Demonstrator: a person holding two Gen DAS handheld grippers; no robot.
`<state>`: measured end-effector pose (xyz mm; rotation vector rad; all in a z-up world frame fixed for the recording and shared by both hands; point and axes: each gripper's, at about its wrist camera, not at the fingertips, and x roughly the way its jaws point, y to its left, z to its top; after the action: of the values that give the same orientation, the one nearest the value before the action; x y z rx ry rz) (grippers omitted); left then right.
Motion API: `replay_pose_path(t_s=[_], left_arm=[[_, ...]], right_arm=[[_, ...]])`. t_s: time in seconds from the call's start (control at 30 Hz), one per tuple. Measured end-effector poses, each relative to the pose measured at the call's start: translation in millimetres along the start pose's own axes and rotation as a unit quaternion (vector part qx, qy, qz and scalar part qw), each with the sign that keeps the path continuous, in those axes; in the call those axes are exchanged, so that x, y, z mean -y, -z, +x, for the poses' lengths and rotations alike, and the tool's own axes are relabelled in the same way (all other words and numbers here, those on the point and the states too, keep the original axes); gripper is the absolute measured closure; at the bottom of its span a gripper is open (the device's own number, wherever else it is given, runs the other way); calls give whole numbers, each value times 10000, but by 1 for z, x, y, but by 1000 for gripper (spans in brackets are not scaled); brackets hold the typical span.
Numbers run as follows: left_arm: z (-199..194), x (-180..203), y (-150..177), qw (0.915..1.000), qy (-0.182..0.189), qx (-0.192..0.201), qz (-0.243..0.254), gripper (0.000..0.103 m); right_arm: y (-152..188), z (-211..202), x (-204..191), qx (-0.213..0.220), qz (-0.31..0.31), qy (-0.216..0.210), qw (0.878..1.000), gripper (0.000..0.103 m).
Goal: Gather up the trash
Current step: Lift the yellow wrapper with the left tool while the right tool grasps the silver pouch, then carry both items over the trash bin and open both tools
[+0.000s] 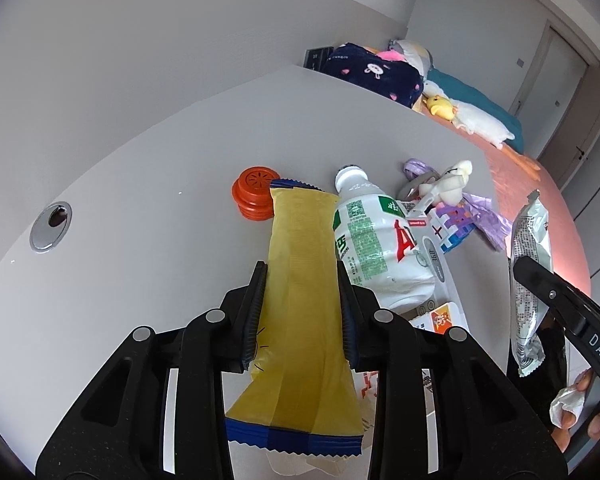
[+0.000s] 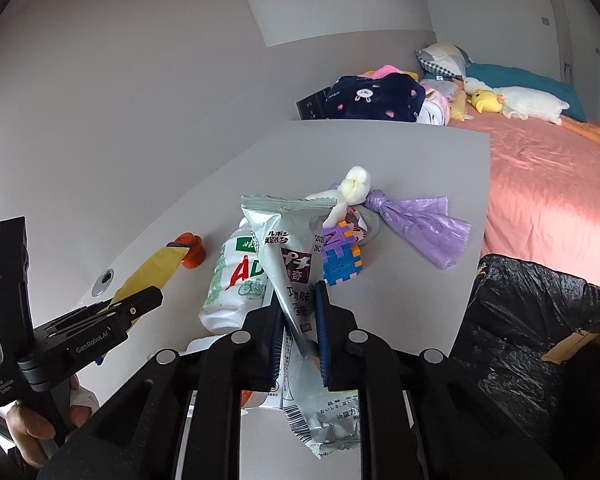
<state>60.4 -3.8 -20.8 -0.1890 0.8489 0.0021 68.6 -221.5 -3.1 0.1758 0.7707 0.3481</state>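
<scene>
Gripping a yellow wrapper (image 1: 300, 280), the left gripper (image 1: 302, 312) was clamped shut; the right gripper (image 2: 298, 328) pinched a silver snack packet (image 2: 288, 264). Neither had reached the black-lined bin (image 2: 540, 320) beside the grey desk (image 1: 148, 200). A plastic bottle (image 1: 372, 240), orange cap (image 1: 254, 192) and purple bag (image 2: 424, 224) remained, a pink bed (image 2: 548, 184) beyond.

The left gripper (image 1: 302, 276) points forward and down toward 12 o'clock. Its two jaws are squeezed onto a yellow wrapper (image 1: 300, 312), one on each side. In the right wrist view, a hand (image 2: 32, 424) at 8 o'clock holds its handle.

The right gripper (image 2: 300, 300) also points forward and down toward 12 o'clock. Its jaws pinch a silver wrapper (image 2: 288, 280). In the left wrist view this gripper sits at 4 o'clock, and fingers (image 1: 598, 426) wrap around its handle.
</scene>
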Motion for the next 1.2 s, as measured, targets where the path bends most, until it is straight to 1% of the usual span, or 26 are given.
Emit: replay_pose_path(t_s=[0.23,0.67,1.2], left_arm=[[-17,25,1,9997,85,153,175,71],[-33,87,13,9978,308,139,575,71],[-31,168,32,9913,741,1,1091,71]], right_arm=[[-1,-20,9,112,3,16,9999,87],[6,-65,44,300,206,47,9993,87],[22,-111,103,405,560,489,9964,87]])
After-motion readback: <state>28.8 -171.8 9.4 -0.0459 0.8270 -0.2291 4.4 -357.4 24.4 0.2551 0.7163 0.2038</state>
